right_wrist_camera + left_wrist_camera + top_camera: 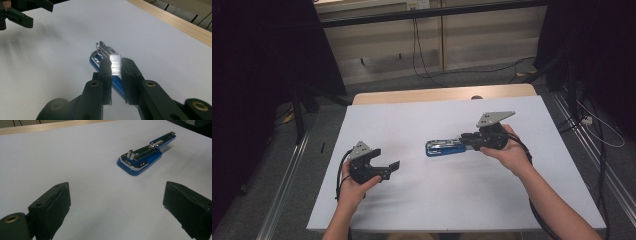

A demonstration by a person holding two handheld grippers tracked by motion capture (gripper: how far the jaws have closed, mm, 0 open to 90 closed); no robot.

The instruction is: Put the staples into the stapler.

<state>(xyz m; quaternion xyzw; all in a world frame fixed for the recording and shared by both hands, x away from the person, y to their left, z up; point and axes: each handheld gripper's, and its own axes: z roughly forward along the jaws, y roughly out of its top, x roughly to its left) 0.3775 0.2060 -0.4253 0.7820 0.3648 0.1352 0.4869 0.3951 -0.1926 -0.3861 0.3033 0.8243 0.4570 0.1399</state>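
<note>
A blue stapler (444, 147) lies flipped open on the white table top (437, 200), its chrome magazine (140, 153) facing up. My right gripper (468, 141) hovers just over the stapler's right end, shut on a short silver strip of staples (115, 64) pinched between its pads. Under that strip the stapler (100, 55) runs away from the jaws. My left gripper (394, 167) sits to the left of the stapler and apart from it, held low over the table. Its jaws stand wide open with nothing between them (120, 207). The stapler (142, 161) lies ahead of them.
A wooden table edge (437, 94) runs along the far side of the white top. Beyond it are cables on the floor (472, 70) and dark stands at both sides. The left gripper (17, 15) appears at the top left of the right gripper view.
</note>
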